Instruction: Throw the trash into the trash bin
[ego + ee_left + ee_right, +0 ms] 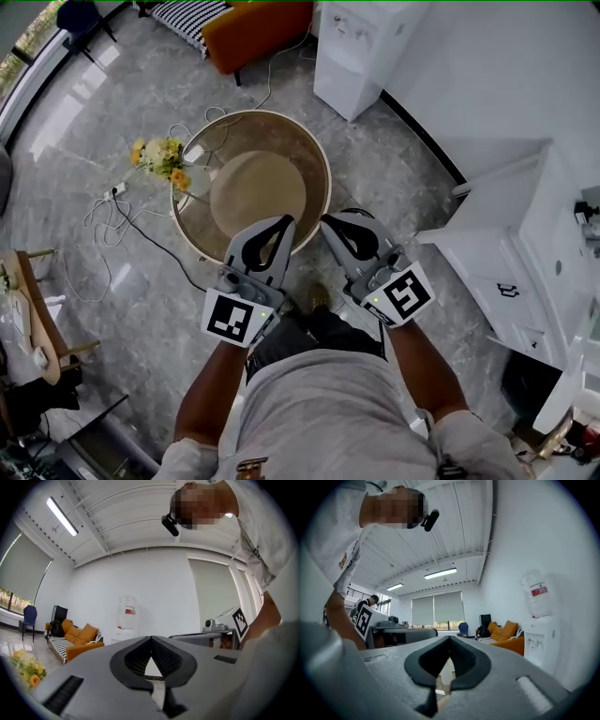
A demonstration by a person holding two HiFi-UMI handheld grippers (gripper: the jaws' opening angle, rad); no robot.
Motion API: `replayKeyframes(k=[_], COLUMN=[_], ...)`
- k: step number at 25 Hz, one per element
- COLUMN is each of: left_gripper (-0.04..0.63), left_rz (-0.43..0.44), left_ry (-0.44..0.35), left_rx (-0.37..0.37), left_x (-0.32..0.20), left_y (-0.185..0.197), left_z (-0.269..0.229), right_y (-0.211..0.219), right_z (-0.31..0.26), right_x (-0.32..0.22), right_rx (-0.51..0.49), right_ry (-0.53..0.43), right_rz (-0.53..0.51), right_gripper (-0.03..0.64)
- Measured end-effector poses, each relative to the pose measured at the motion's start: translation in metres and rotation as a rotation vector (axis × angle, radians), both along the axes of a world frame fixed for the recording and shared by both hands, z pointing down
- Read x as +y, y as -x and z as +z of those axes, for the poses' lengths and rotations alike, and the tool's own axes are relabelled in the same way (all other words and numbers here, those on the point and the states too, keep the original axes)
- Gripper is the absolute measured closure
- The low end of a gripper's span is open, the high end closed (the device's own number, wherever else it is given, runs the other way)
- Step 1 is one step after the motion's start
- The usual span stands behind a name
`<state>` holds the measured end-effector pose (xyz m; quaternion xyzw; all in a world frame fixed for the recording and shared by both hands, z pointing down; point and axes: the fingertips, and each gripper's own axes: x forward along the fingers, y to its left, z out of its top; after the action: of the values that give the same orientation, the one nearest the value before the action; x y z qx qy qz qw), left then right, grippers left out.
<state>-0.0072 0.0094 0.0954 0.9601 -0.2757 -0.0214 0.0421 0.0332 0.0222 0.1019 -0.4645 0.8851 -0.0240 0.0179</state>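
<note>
Above the glass counter, your left gripper and right gripper have fingers closed, empty; dropping fast could crack it.

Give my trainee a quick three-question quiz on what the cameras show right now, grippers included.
1. True or false: the left gripper holds a piece of trash.
2. In the head view, what shows at the left edge of the round table? A) yellow flowers B) a red bucket C) a laptop
3. Fill in: the jaws of the right gripper are ____.

Key: 1 false, its jaws are shut with nothing between them; 2 A; 3 shut.
</note>
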Motion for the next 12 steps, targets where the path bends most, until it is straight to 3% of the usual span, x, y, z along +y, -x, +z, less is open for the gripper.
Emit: replayKeyframes(k=[12], left_gripper=[0.595], left_rz=[-0.001], left_ry=[-0.083], left_rx=[0.044], left_x=[0.017], left_y=[0.010], left_z=[-0.058], right_y=[0.013], right_z=[-0.046], right_x=[0.005], right_rx=[-0.017], right_ry=[-0.045], right_rz=[-0.002], right_gripper=[0.617])
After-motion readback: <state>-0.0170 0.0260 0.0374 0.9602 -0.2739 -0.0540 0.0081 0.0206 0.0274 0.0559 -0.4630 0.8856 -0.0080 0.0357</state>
